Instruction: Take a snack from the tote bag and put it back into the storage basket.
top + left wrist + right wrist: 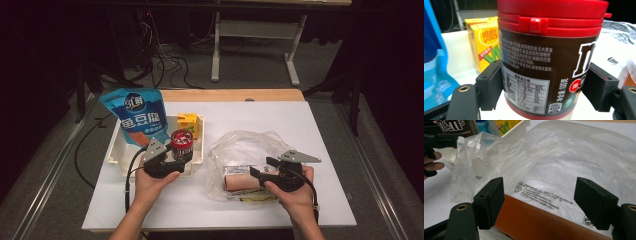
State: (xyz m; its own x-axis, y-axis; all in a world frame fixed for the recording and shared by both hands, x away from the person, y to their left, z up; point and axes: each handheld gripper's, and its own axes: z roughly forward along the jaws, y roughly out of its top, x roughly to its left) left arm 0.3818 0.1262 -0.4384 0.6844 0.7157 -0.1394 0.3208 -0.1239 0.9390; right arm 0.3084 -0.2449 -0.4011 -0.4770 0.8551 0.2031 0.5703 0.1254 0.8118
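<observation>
A brown candy canister with a red lid (181, 142) (549, 62) stands upright over the front right part of the white tray (116, 155). My left gripper (179, 152) (545, 87) is shut on it, one pad pressing each side of its lower half. My right gripper (260, 167) (546, 202) is open, its jaws spread wide above a brown box (240, 182) (536, 222) that lies inside a clear plastic bag (240, 145) (564, 165). The pads touch neither box nor bag.
A blue snack pouch (140, 115) (434, 62) leans in the tray's back left. A yellow juice carton (188, 124) (484, 47) stands at the tray's back right, just behind the canister. The white table top (300, 125) extends right of the bag.
</observation>
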